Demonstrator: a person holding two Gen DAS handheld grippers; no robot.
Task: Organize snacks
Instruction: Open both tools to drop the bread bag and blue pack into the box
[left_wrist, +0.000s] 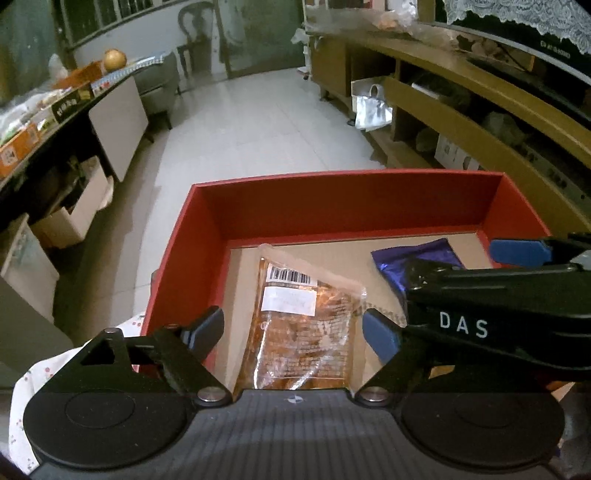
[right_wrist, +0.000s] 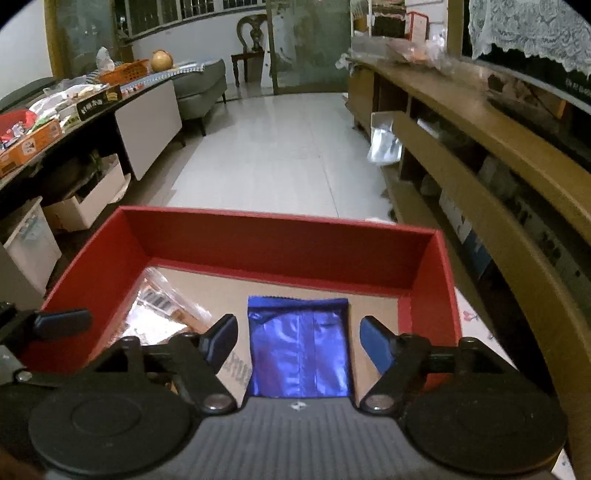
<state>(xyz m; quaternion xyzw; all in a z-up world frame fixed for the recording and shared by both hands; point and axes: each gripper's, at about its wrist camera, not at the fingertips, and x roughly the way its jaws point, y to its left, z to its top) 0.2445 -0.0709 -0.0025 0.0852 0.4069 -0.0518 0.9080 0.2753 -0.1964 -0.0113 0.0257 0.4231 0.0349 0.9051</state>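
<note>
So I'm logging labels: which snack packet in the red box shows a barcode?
The clear orange packet below the left tongs; the shiny blue packet shows none.

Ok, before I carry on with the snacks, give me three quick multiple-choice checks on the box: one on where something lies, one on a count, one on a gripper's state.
1. Where does the blue foil packet lie?
A. on the floor beside the box
B. inside the red box, on its cardboard bottom
C. on the wooden shelf

2. How many snack packets lie in the box?
A. one
B. two
C. four

3. How does the left gripper stand?
A. open, pads clear of the clear packet
B. shut on the blue packet
C. shut on the box wall

Answers: 1 B, red walls surround it; 2 B, the clear and the blue one; 3 A, gaps show on both sides.
</note>
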